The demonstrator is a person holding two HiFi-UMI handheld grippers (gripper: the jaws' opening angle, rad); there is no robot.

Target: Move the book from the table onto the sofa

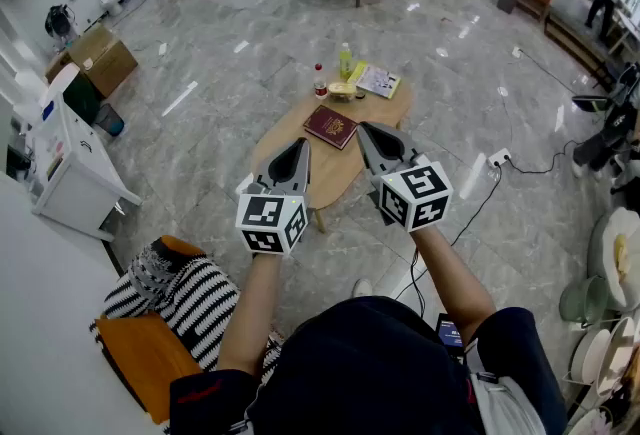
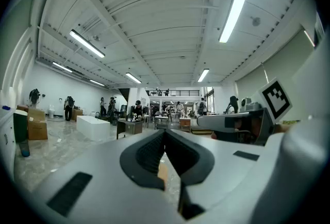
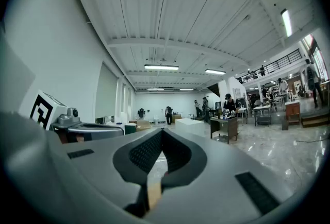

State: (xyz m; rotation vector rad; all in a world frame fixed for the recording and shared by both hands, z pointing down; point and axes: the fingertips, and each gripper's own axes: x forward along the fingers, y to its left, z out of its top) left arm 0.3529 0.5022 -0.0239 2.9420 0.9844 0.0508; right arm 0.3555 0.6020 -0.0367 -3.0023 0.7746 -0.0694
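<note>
Dark red book (image 1: 331, 126): it lies flat on the wooden table (image 1: 335, 170), about in the middle of the top, and nothing touches it.
Your left gripper (image 1: 298, 147): the jaws are pressed together with nothing between them. You hold it level over the near edge of the table, and its tip is just beside the near left corner of the book but apart from it.
Your right gripper (image 1: 364, 129): the jaws are together too, and empty. It is level, with its tip near the right side of the book, not touching.
Far edge of the table: a bottle with red cap (image 1: 320, 81), a yellow-green bottle (image 1: 345, 60) and a booklet (image 1: 379, 80) are close together there.
Orange seat (image 1: 150, 358): it is at your left, well apart from the table, with a black-and-white striped cloth (image 1: 190, 303) on it.
</note>
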